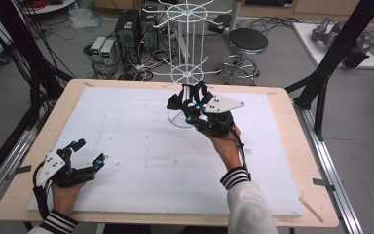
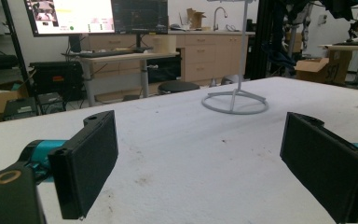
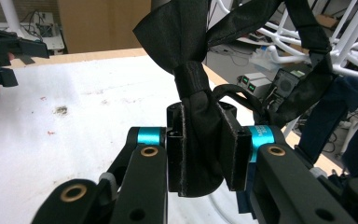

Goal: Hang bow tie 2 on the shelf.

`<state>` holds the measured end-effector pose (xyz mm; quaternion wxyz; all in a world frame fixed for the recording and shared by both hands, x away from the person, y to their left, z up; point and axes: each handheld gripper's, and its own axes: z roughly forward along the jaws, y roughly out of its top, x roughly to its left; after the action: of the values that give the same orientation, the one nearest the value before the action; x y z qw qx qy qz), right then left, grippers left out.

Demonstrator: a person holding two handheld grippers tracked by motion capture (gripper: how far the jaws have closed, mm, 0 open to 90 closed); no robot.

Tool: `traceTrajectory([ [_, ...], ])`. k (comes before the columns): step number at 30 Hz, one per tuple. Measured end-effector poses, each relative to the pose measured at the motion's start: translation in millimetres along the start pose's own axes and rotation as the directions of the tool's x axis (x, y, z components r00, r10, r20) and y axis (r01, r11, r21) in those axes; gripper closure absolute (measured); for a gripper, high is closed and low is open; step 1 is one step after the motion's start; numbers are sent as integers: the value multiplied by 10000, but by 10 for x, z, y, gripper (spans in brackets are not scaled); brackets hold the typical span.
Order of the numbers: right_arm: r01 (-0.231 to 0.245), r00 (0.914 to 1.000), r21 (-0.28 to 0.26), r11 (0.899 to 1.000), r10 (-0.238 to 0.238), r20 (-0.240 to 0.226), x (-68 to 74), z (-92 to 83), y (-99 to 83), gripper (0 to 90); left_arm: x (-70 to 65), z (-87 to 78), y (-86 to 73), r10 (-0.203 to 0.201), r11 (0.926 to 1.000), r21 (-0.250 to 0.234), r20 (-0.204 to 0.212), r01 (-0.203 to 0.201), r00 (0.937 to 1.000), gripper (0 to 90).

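My right gripper (image 1: 191, 111) is shut on a black fabric bow tie (image 1: 177, 101), held just above the table by the foot of a white wire rack (image 1: 187, 73). In the right gripper view the pads (image 3: 175, 154) squeeze the tie's knotted middle (image 3: 200, 135), and its strap (image 3: 307, 28) runs up to the right in front of the rack's white arms (image 3: 354, 51). My left gripper (image 1: 88, 152) rests low at the front left of the board, open, with nothing between its pads (image 2: 91, 163). From there the rack's ring base (image 2: 235, 105) stands far ahead.
A white foam board (image 1: 141, 156) covers the wooden table (image 1: 292, 146). Black frame posts (image 1: 341, 44) rise at the right and left. Beyond the far edge are computer towers (image 1: 126, 29), cables and a stool (image 1: 247, 41). The left gripper (image 3: 9, 49) shows far off in the right gripper view.
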<state>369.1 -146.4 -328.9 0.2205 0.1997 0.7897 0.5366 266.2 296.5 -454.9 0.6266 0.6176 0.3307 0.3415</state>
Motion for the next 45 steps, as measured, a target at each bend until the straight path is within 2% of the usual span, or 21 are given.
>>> traceTrajectory([
  [20,-516,9987,284,9983,515,44,-39,80,-50,726,0,0,0,4,10000,2,-2,-4,10000,116],
  [22,-636,9978,230,9977,640,-160,-44,94,-57,670,0,1,0,2,10000,-6,-11,-2,10000,116],
  [23,-689,9974,262,9973,694,-171,-41,102,-61,607,0,1,0,2,10000,1,-2,-2,10000,117],
  [25,-842,9964,288,9960,843,-8,-29,126,-68,416,0,1,-1,-2,10000,-9,-8,2,10000,116],
  [27,-1055,9940,395,9936,1043,316,-22,135,-71,267,0,1,0,-3,10000,6,-5,3,10000,117],
  [30,-1358,9899,339,9902,1342,450,-18,127,-74,114,1,2,0,2,10000,10,-3,-2,10000,116],
  [36,-1448,9893,85,9894,1446,194,13,63,-91,109,4,1,2,-2,10000,57,-4,2,10000,117],
  [40,-1516,9882,-85,9884,1517,217,29,-7,-116,99,6,2,2,-41,10000,79,-23,41,10000,116],
  [45,-1669,9851,-544,9845,1688,328,50,-183,-169,99,1,5,2,16,10000,86,-44,-16,10000,116],
])
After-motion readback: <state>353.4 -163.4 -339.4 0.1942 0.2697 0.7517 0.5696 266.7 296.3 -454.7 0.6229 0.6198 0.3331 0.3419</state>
